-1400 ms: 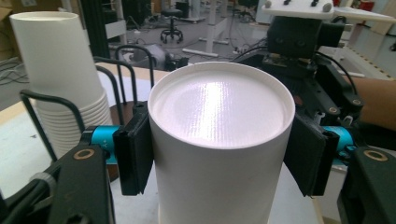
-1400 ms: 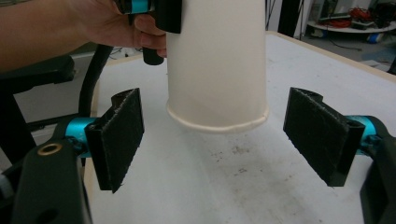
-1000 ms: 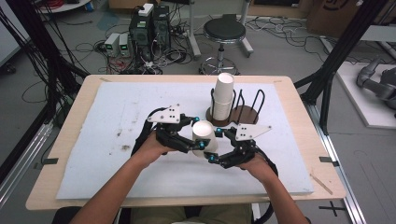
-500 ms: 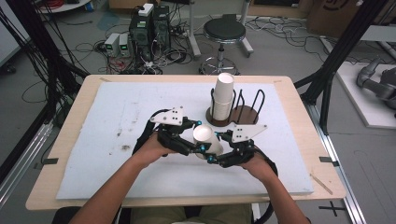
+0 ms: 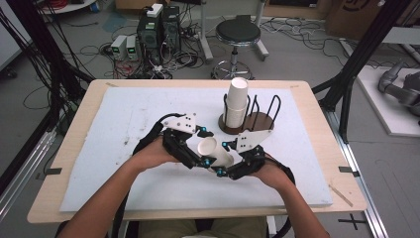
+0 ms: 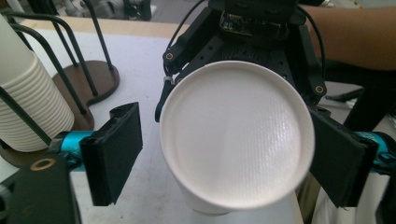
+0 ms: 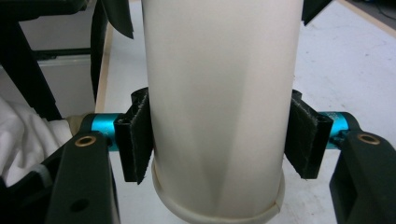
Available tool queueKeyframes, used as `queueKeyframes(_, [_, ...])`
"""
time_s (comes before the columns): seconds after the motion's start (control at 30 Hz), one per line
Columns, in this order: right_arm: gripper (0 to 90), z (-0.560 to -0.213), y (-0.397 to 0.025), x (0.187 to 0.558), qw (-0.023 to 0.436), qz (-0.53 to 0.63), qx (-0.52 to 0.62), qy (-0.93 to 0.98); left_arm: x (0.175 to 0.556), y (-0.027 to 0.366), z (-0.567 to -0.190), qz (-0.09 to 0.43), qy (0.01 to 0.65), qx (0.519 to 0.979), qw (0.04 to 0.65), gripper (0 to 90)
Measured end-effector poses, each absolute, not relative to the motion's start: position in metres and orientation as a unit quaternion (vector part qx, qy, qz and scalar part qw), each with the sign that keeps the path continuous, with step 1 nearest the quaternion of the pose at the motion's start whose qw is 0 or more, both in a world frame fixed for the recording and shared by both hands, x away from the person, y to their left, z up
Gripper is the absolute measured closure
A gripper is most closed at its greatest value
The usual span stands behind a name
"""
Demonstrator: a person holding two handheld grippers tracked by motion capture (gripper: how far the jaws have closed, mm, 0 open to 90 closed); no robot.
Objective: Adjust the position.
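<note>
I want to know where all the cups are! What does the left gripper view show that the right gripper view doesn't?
The left gripper view looks at the round flat bottom of the paper cup, between the open jaws of the left hand-held gripper. It also shows the stack of cups standing in the wire rack. The right gripper view gives the cup's tall side and rolled rim, with the right hand-held gripper squeezing it from both sides. Both show the same paper cup and the white table cover.

Two grippers (image 5: 200, 148) (image 5: 230, 161), one loose paper cup (image 5: 215, 151), one cup stack (image 5: 236, 101), one wire rack (image 5: 257, 116).
</note>
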State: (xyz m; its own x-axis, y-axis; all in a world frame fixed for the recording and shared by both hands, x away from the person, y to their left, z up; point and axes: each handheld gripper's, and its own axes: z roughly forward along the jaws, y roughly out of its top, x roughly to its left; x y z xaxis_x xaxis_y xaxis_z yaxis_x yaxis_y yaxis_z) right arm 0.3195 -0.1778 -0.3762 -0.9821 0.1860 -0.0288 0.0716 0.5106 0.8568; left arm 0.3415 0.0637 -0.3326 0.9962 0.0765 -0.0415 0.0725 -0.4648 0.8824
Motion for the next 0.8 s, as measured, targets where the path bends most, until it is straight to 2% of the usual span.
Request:
queueKeyframes(0.13, [35.0,-0.376,-0.176,0.318,0.056,0.486,0.068,0.870,0.342,0.061,-0.335,-0.015,0.030,0.864,0.503,24.4])
queueKeyframes(0.27, [35.5,-0.378,-0.176,0.319,0.057,0.471,0.067,0.878,0.343,0.058,-0.339,-0.024,0.017,0.869,0.494,34.6])
queueKeyframes(0.43, [34.9,-0.378,-0.177,0.318,0.054,0.469,0.064,0.879,0.343,0.060,-0.342,-0.028,0.013,0.862,0.506,35.4])
queueKeyframes(0.47, [33.2,-0.378,-0.177,0.318,0.054,0.474,0.063,0.876,0.343,0.062,-0.342,-0.028,0.014,0.858,0.513,35.3])
queueKeyframes(0.57, [20.2,-0.376,-0.179,0.318,0.057,0.513,0.077,0.853,0.345,0.069,-0.345,-0.029,0.029,0.844,0.535,35.5])
queueKeyframes(0.8, [20.1,-0.373,-0.198,0.321,0.043,0.595,0.140,0.790,0.351,0.090,-0.354,-0.022,0.062,0.785,0.615,35.9])
